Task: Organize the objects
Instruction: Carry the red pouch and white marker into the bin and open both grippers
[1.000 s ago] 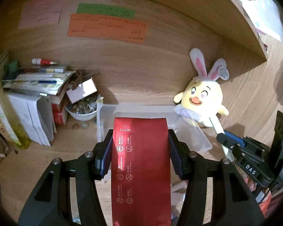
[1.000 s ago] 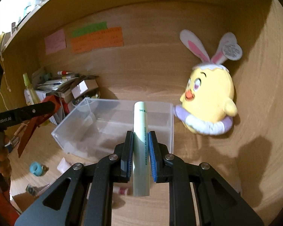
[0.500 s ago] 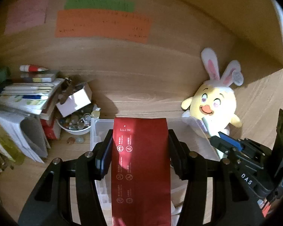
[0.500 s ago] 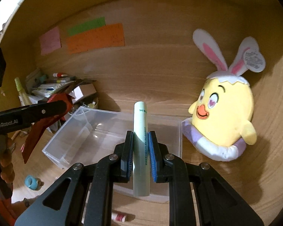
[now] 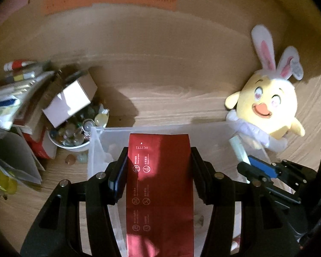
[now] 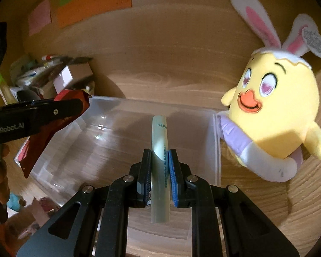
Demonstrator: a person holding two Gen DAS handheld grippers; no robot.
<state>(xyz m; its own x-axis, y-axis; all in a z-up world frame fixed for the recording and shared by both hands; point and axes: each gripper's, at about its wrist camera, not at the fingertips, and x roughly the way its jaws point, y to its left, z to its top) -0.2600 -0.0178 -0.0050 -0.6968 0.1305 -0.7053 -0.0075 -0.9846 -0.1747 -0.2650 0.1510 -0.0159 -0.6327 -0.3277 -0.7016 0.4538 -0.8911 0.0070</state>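
Observation:
My left gripper (image 5: 158, 156) is shut on a flat red foil pouch (image 5: 159, 184) with white print, held over the near-left part of a clear plastic bin (image 5: 207, 128). My right gripper (image 6: 159, 156) is shut on a pale green tube (image 6: 159, 137) that points into the same clear bin (image 6: 216, 141), above its right half. In the right wrist view the left gripper (image 6: 83, 105) and the red pouch (image 6: 38, 143) hang over the bin's left end. In the left wrist view the right gripper (image 5: 249, 165) and the tube (image 5: 236, 147) show at the right.
A yellow plush chick with rabbit ears (image 6: 274, 105) leans against the bin's right end. At the left stand a white bowl of small trinkets (image 5: 75, 137), a small cardboard box (image 5: 70, 100) and a pile of papers (image 5: 8, 107). Coloured notes (image 6: 94, 2) are stuck on the wooden back wall.
Both grippers have moved forward and down toward the bin, which now lies right under the pouch and the tube. Both grips are unchanged.

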